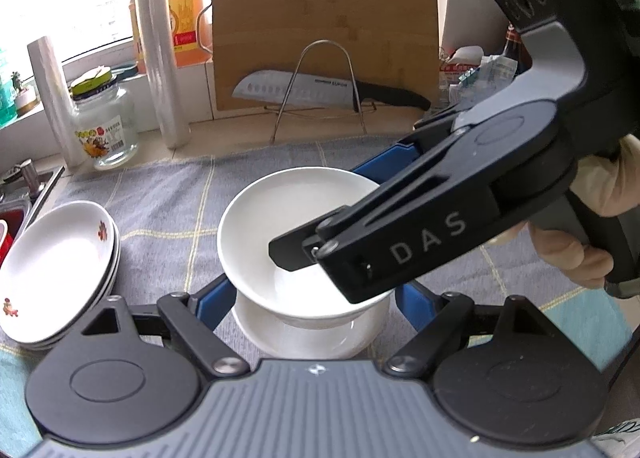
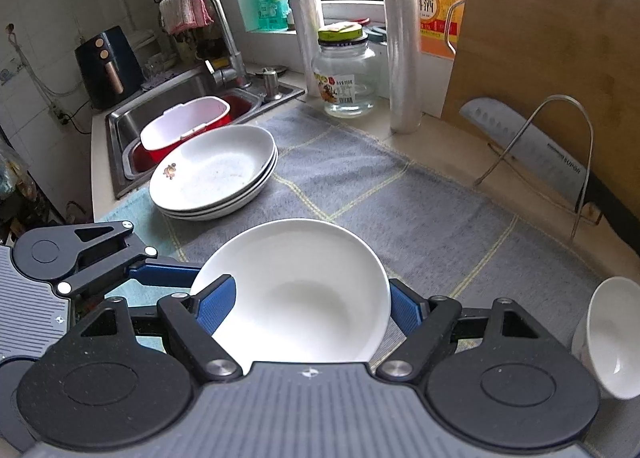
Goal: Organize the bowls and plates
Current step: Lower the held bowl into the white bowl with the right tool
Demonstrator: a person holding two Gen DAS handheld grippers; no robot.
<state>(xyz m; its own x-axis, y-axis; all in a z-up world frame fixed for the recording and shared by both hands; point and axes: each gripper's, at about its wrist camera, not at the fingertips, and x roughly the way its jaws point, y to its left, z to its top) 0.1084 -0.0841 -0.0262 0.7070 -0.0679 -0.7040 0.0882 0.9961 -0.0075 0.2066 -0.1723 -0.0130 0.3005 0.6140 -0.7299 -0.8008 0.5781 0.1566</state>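
Both hands carry the same small, deep white plate (image 2: pixel 296 290) low over the grey checked cloth (image 2: pixel 400 202) that covers the counter. The right gripper (image 2: pixel 312 306) clamps it across its width, one blue pad on the near-left rim and the other on the right rim. The left gripper (image 1: pixel 308 298) closes its blue fingers (image 1: pixel 214 304) on it from the other side, so the plate sits level between two grips and cannot tip.

In the left wrist view a second white dish (image 1: pixel 304 334) shows directly under the held plate. It may be nested against it or resting on the cloth below; the gripper body hides that edge, so I cannot tell which.

To the left, by the steel sink (image 2: pixel 160 98), stands a stack of white shallow plates with small red flower prints (image 2: pixel 216 174), which looks like the place this plate is bound for. A white footed bowl (image 2: pixel 612 342) lies tipped on its side at the right edge of the cloth and probably waits its turn. My guess is that the sorting is about midway.
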